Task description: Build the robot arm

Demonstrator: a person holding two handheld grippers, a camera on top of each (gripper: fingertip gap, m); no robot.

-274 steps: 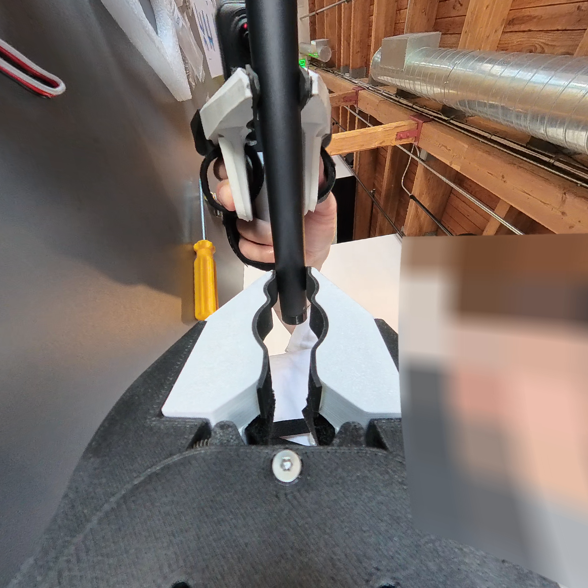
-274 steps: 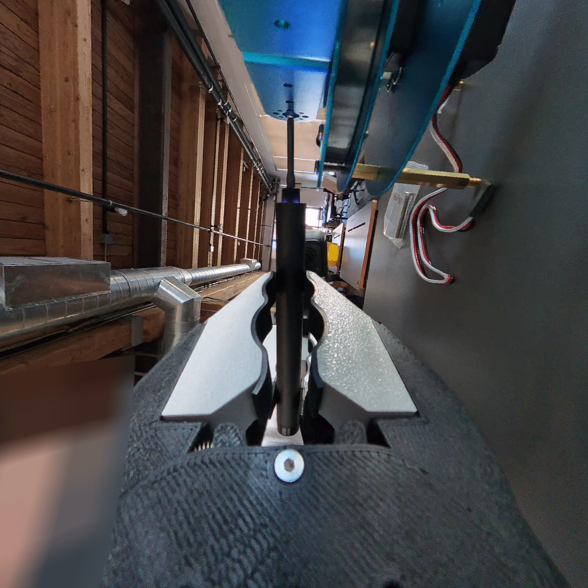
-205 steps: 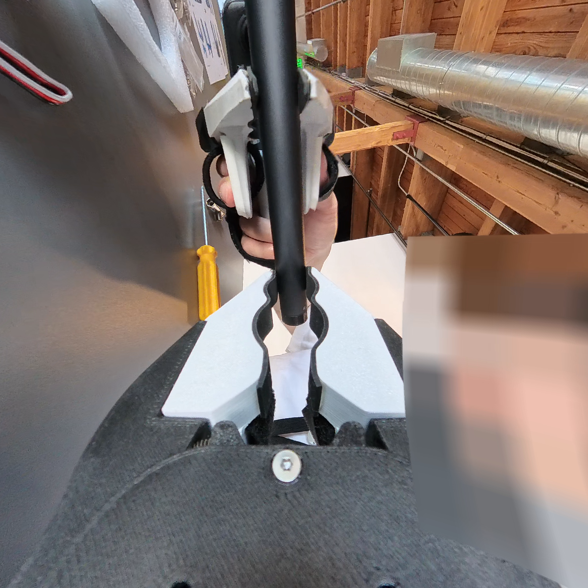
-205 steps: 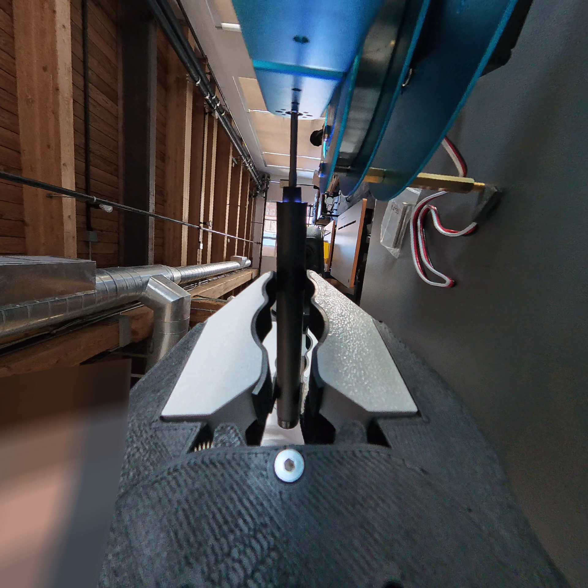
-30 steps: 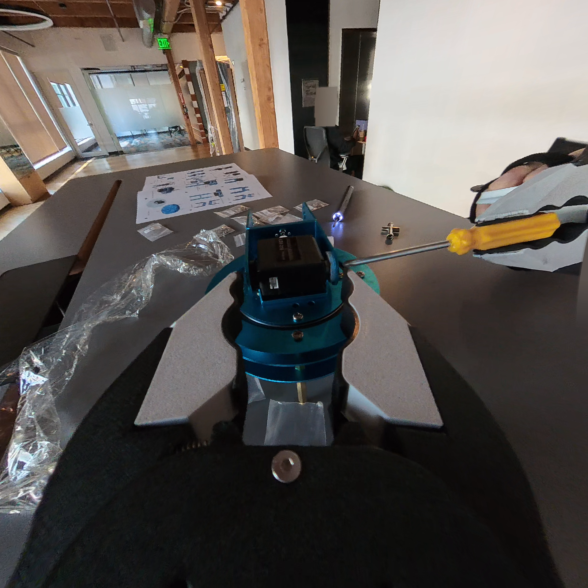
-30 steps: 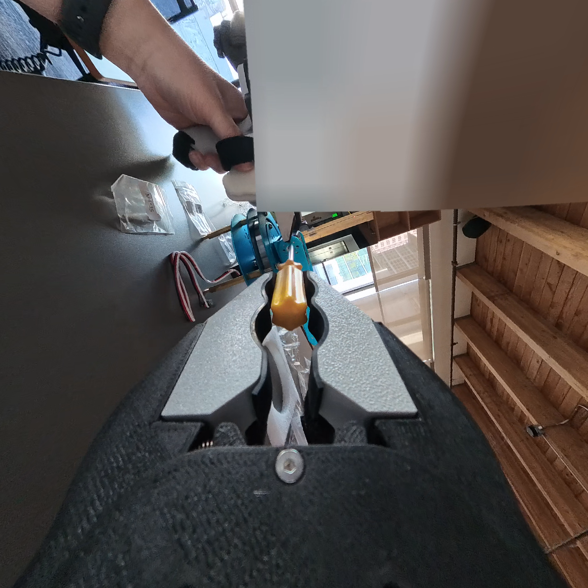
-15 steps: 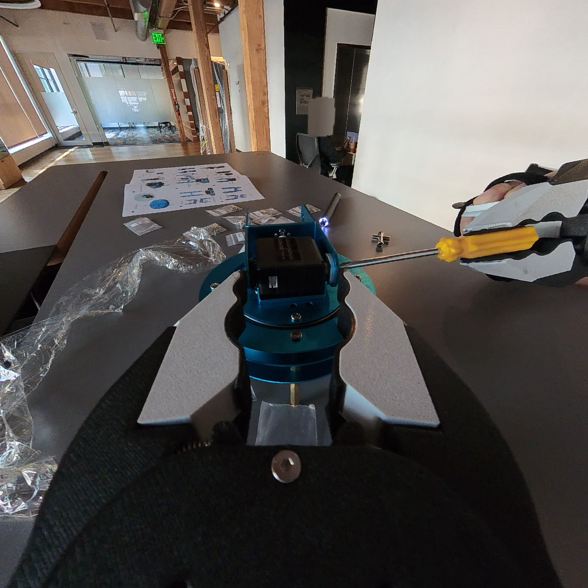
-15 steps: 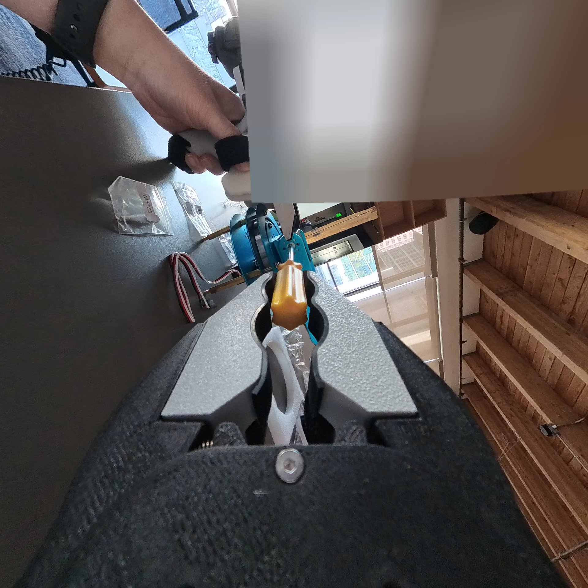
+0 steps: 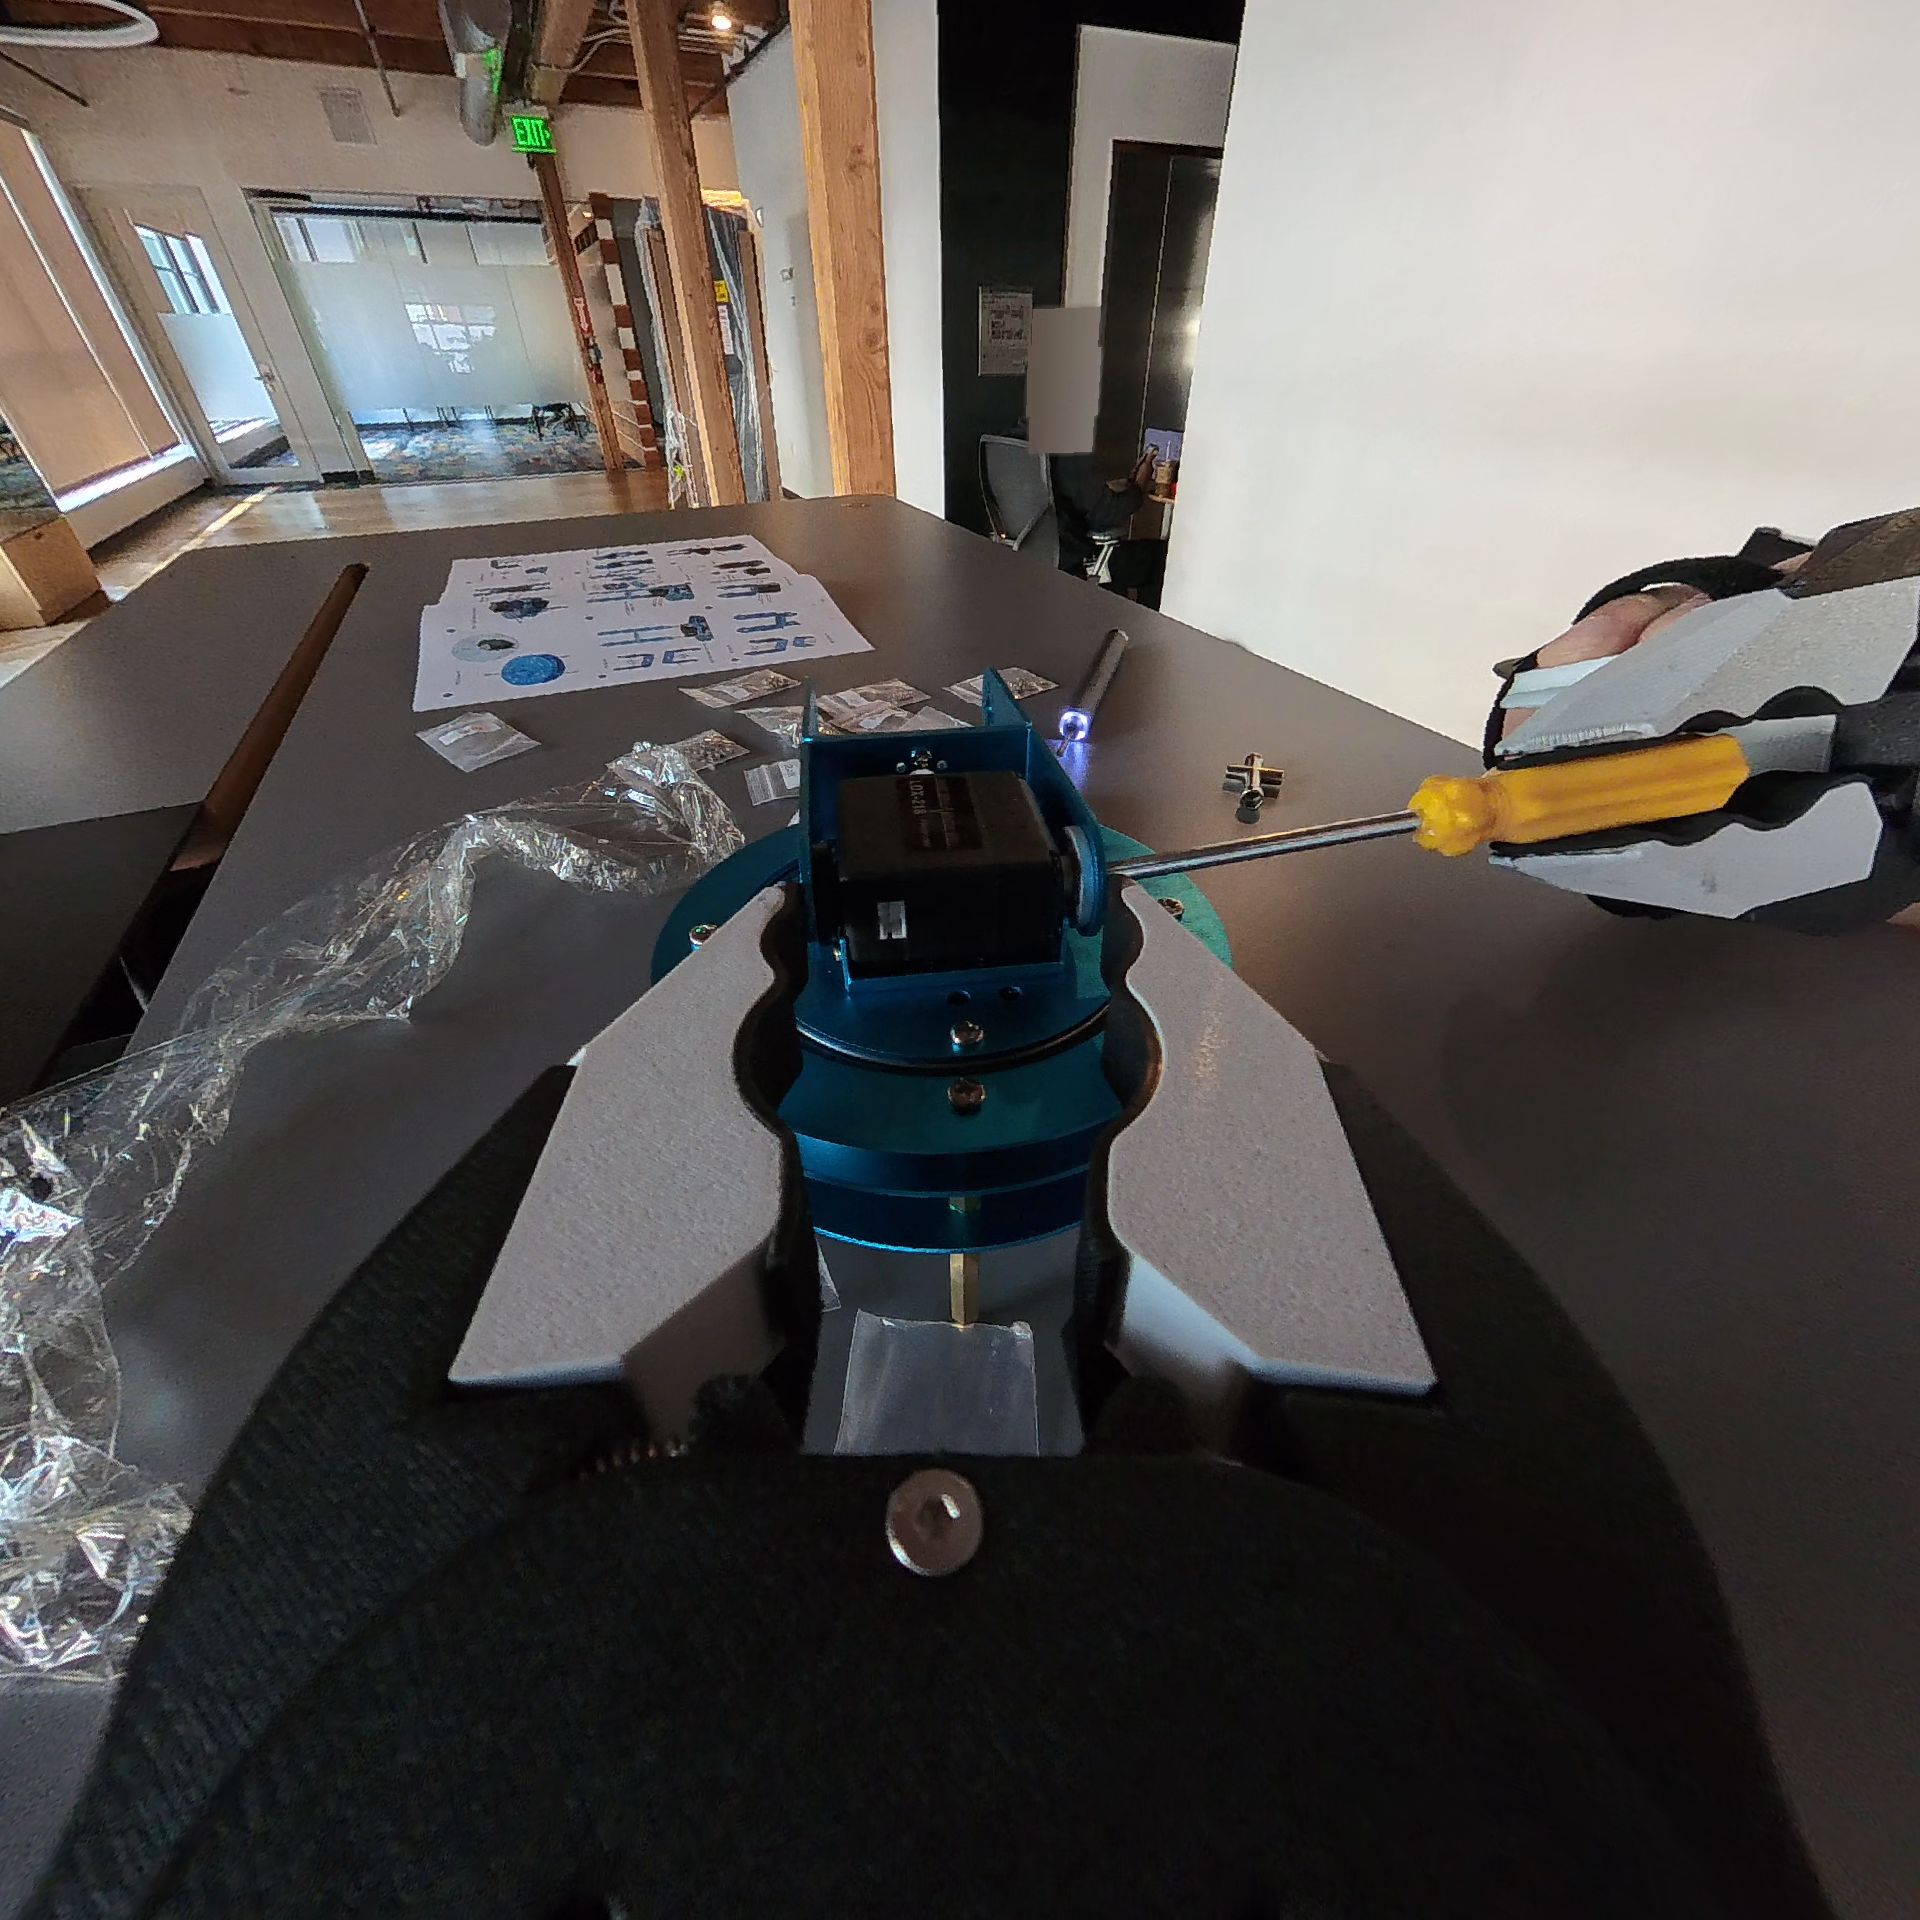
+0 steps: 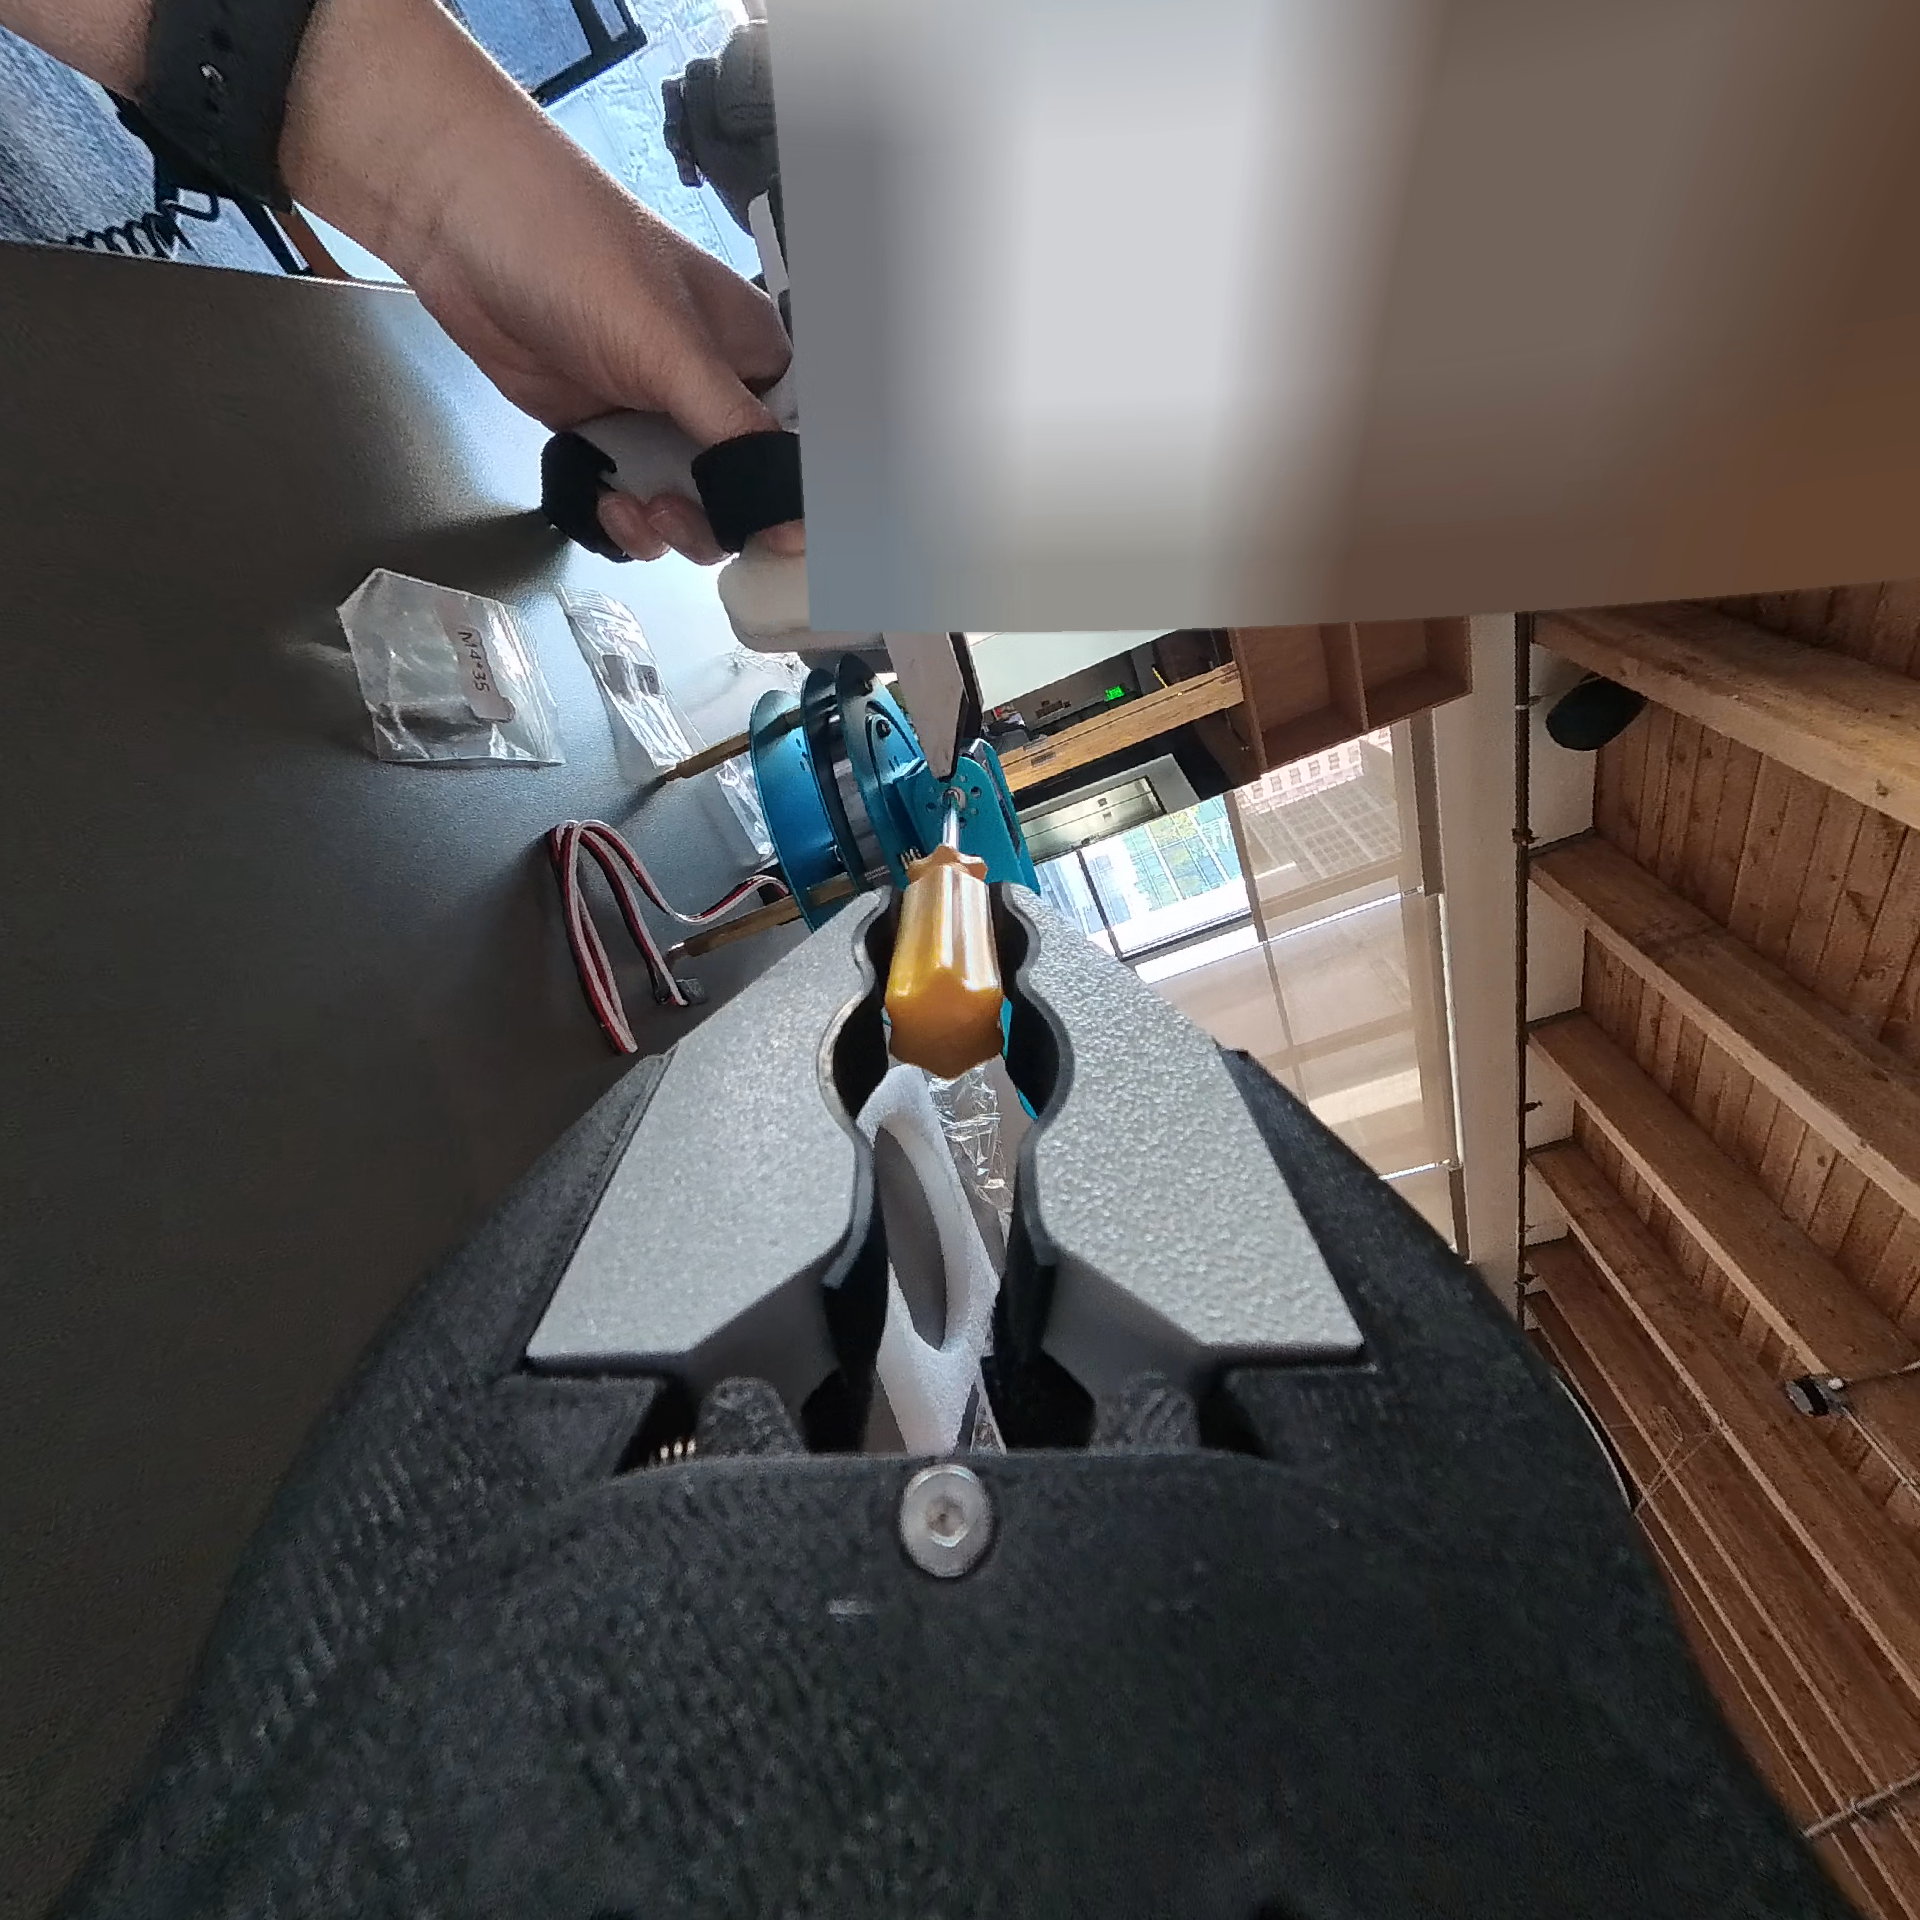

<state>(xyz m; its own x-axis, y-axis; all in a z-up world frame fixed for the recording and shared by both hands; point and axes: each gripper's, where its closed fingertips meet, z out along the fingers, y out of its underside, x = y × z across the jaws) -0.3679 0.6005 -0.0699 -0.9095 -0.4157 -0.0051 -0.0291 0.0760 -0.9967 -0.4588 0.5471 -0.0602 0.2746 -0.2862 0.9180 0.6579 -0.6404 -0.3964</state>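
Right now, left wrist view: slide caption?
Left gripper clamps blue servo assembly; right gripper holds yellow screwdriver against its side.

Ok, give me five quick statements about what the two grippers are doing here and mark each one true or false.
1. The left gripper is closed around the blue round assembly. True.
2. The right gripper holds a black rod. False: it grips a yellow-handled screwdriver.
3. The screwdriver's shaft reaches to the side of the blue bracket that holds the black servo. True.
4. The crumpled clear plastic wrap lies on top of the servo. False: it lies on the grey table, off to the assembly's left in the left wrist view.
5. The printed sheets lie on the table beyond the assembly. True.
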